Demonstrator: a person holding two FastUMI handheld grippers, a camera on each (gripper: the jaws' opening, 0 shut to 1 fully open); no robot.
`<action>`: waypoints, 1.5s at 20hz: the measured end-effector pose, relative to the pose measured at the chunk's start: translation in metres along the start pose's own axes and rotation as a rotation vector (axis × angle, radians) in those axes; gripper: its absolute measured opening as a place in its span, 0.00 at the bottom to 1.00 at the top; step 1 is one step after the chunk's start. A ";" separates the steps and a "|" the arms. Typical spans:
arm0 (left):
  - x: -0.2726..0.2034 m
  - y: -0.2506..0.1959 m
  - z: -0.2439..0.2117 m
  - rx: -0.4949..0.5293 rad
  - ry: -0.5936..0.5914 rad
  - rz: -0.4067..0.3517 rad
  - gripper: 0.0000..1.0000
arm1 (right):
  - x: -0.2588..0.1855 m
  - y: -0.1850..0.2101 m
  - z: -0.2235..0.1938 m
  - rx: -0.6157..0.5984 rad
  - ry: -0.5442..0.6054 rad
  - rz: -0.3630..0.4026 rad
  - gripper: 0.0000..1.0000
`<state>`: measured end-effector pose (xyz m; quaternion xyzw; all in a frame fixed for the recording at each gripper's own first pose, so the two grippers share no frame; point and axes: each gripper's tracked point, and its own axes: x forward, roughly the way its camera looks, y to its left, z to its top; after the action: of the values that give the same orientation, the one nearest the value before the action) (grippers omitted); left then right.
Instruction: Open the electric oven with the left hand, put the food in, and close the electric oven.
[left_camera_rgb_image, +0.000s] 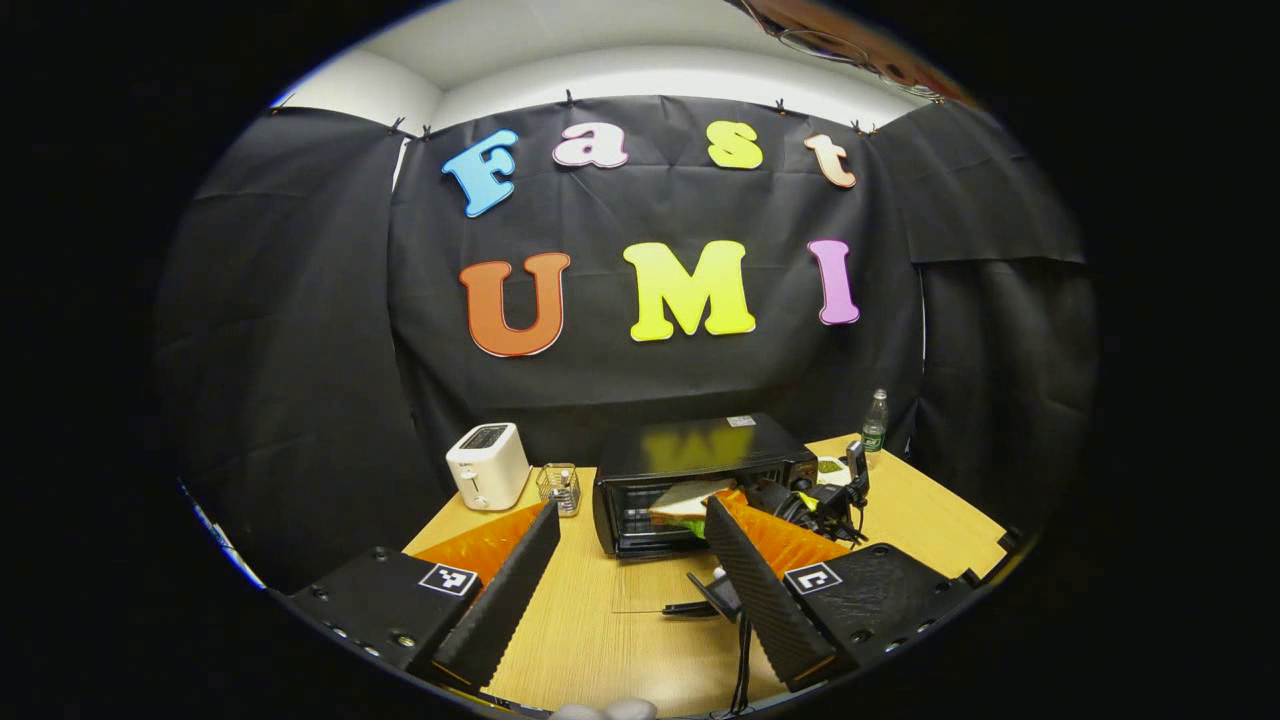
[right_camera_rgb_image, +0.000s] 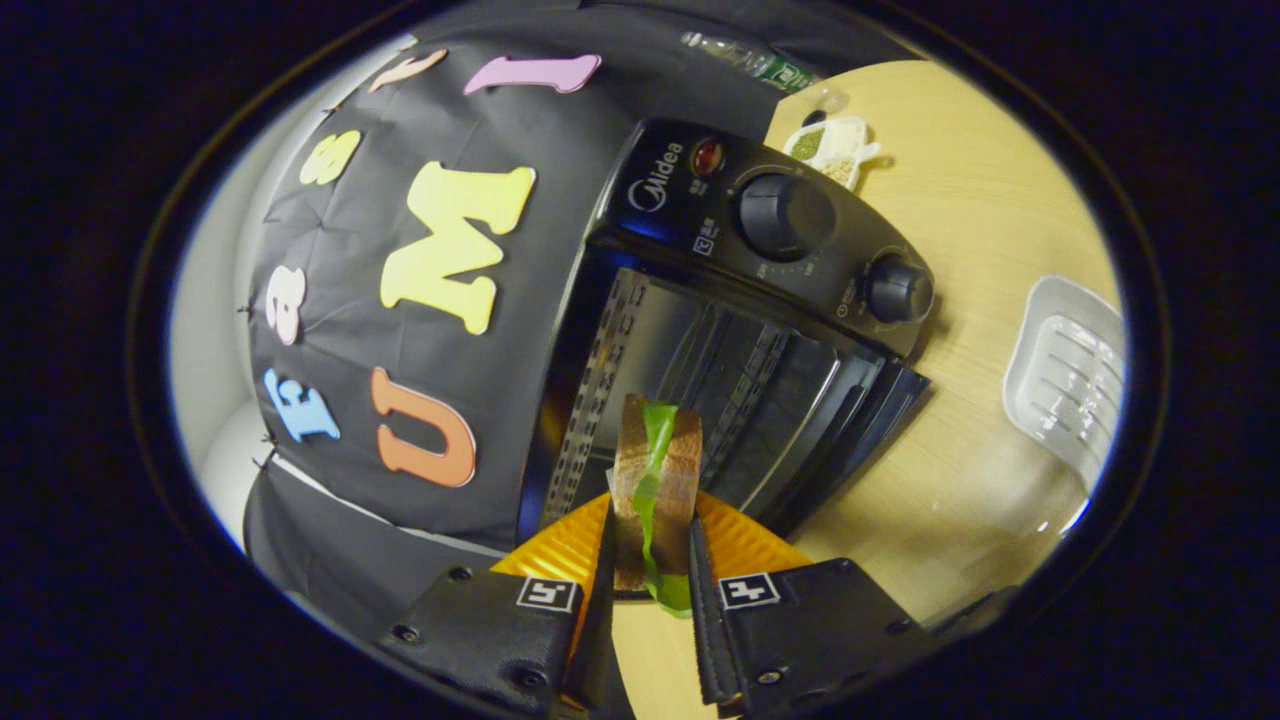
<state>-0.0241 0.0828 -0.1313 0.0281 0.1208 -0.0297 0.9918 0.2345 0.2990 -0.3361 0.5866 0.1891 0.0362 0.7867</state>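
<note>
Sandwich (right_camera_rgb_image: 655, 480), bread with a green leaf between the slices, is pinched edge-on in the right tongs (right_camera_rgb_image: 650, 560); both fingers press its faces. It sits at the mouth of the oven (right_camera_rgb_image: 700, 330), just ahead of the open cavity, with the wire rack visible inside. In the left gripper view the same sandwich (left_camera_rgb_image: 690, 497) is at the oven (left_camera_rgb_image: 700, 470) front, and the glass door (left_camera_rgb_image: 660, 585) lies flat on the counter (left_camera_rgb_image: 590, 620).

Step in hand, by my reading: door is open, food is going in; placing not yet done.

Left tongs (left_camera_rgb_image: 630, 580) hang back over the counter, spread wide, gripping nothing.

Next move calls for carrying the sandwich deeper over the rack, turning it flat, releasing, backing out clear; then the left tongs must lift the door shut.

Around: toaster (left_camera_rgb_image: 487, 465) left of the oven, bottle (left_camera_rgb_image: 875, 420) behind right, clear tray (right_camera_rgb_image: 1065, 375) on the counter beside the knobs (right_camera_rgb_image: 785, 215).
</note>
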 end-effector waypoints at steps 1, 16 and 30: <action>0.000 0.000 0.000 0.002 0.001 -0.004 0.96 | 0.006 -0.003 0.001 0.010 -0.016 -0.007 0.33; 0.011 0.011 -0.008 -0.032 0.013 0.007 0.96 | 0.031 -0.038 -0.001 -0.366 0.006 -0.205 0.60; 0.020 0.012 -0.007 -0.045 -0.041 0.023 0.96 | -0.079 0.043 0.065 -1.049 -0.067 -0.143 1.00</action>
<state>-0.0053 0.0943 -0.1424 0.0067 0.1007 -0.0164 0.9948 0.1902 0.2312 -0.2605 0.1006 0.1599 0.0534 0.9805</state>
